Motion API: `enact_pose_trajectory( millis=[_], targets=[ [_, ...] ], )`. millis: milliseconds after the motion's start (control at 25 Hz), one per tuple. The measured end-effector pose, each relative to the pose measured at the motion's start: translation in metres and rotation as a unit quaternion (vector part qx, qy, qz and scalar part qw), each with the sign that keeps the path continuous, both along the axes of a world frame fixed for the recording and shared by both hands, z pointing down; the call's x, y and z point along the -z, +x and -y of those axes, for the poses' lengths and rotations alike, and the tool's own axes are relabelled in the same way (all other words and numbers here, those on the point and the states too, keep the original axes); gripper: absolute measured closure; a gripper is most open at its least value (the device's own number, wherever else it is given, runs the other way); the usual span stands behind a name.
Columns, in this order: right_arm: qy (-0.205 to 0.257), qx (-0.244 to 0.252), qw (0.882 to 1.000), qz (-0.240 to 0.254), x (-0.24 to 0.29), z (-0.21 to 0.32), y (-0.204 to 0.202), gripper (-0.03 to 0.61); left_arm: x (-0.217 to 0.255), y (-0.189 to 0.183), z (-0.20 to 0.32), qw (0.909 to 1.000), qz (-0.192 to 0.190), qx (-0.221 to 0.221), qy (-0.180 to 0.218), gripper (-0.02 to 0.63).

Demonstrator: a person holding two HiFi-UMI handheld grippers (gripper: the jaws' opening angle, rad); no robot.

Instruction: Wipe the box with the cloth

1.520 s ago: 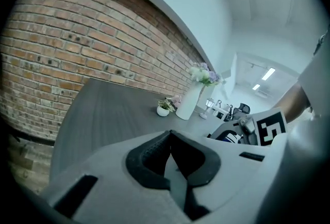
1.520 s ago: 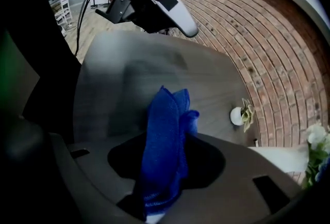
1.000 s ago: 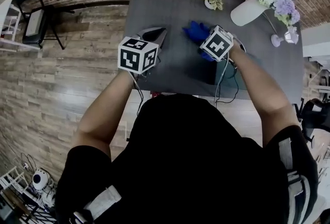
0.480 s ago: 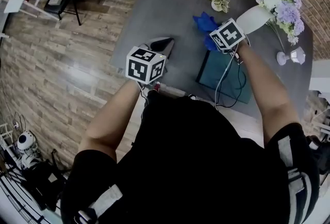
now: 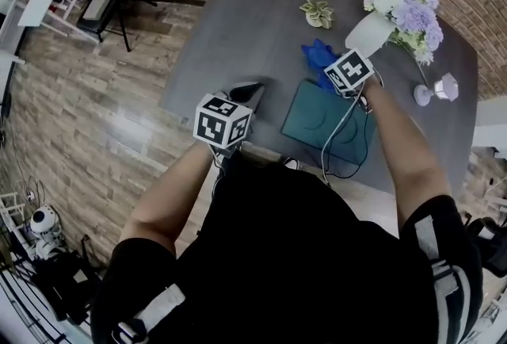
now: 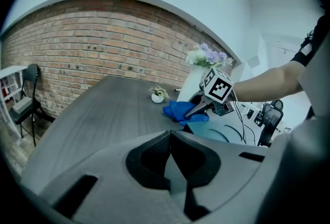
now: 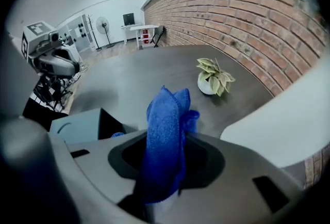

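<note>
Spreading across most of the head view, the dark table [image 5: 238, 17] carries the teal box [image 5: 313, 119], lying flat toward its near right side. A white vase of flowers [image 5: 372, 32] is at the far right. The left gripper [image 6: 169, 139] hovers over the table's near left edge, jaws pressed together with nothing between them. The right gripper [image 7: 164, 166] is clamped on the blue cloth [image 7: 166, 120], bunched at the box's far edge. A small potted plant [image 5: 318, 13] sits beyond.
</note>
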State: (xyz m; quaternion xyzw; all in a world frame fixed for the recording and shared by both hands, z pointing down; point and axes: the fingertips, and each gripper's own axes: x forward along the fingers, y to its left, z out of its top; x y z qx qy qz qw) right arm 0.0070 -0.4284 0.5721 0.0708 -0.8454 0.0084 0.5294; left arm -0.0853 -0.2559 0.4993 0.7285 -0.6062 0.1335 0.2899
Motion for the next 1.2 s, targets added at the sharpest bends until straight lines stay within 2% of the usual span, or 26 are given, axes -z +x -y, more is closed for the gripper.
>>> enact_pose_trajectory(
  millis=[160, 360, 560, 640, 800, 1000, 1200],
  targets=[
    [0.001, -0.040, 0.999, 0.003, -0.001, 0.016, 0.049, 0.434, 0.004, 0.025, 0.019, 0.9994, 0.010, -0.032, 0.003, 0.604],
    [0.011, -0.105, 0.994, -0.008, -0.003, 0.043, 0.132, 0.434, 0.001, 0.063, 0.039, 0.9965, 0.015, -0.082, -0.003, 0.604],
    [0.014, -0.205, 0.979, 0.012, -0.006, 0.054, 0.206, 0.434, -0.002, 0.090, 0.045, 0.9937, 0.023, -0.110, -0.005, 0.604],
    [0.019, -0.226, 0.974, 0.013, -0.007, 0.050, 0.225, 0.434, -0.004, 0.099, 0.048, 0.9925, 0.025, -0.120, -0.006, 0.604],
    [0.001, -0.242, 0.970, 0.024, -0.007, 0.024, 0.240, 0.433, -0.003, 0.115, 0.049, 0.9886, 0.023, -0.149, -0.004, 0.604],
    [-0.018, -0.255, 0.966, 0.049, -0.003, -0.025, 0.239, 0.433, -0.002, 0.124, 0.054, 0.9828, 0.006, -0.184, -0.002, 0.604],
    [-0.034, -0.294, 0.954, 0.053, -0.009, -0.079, 0.250, 0.433, -0.002, 0.126, 0.048, 0.9744, 0.000, -0.225, 0.002, 0.604]
  ],
)
